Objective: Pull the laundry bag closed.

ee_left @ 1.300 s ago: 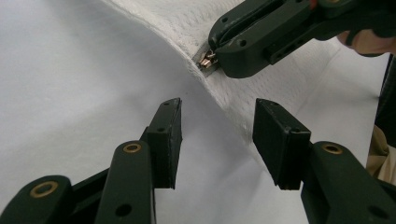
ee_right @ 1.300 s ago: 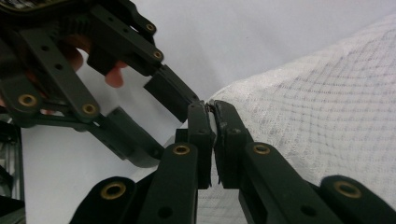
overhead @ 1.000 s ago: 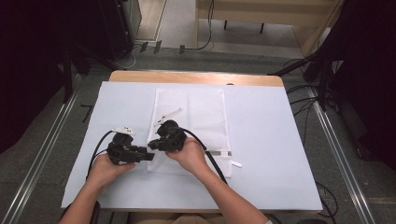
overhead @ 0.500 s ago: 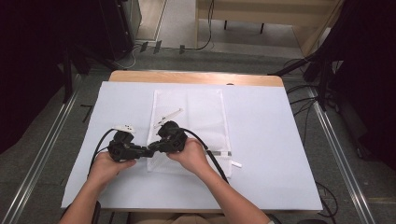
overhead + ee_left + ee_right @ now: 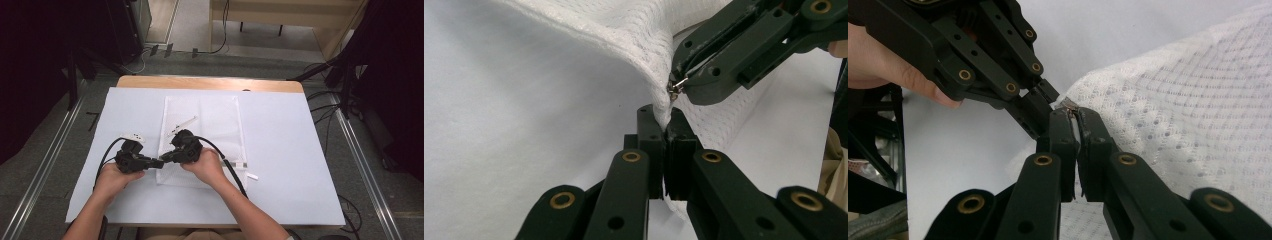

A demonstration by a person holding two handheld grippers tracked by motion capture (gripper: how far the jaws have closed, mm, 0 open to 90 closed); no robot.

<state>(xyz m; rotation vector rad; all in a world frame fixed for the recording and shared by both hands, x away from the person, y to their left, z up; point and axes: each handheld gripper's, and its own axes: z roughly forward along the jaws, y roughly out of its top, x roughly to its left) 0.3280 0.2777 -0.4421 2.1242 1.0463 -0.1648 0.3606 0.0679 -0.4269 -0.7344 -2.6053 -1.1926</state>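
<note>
Both claws clenched at one corner of white mesh bag (image 5: 201, 131), lower left of bag in high view. Left gripper (image 5: 664, 150) pinching fabric edge; right gripper (image 5: 1074, 131) clamped on metal zipper pull (image 5: 675, 86) just above. Bag's long axis running up-frame from both.

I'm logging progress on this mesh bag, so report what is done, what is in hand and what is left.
Done: both grippers have reached the near left corner of the white mesh bag. In hand: the left gripper is shut on the bag's edge, and the right gripper is shut on the small metal zipper pull beside it. Left: probably drawing the zipper along; whether it has moved cannot be told.
</note>
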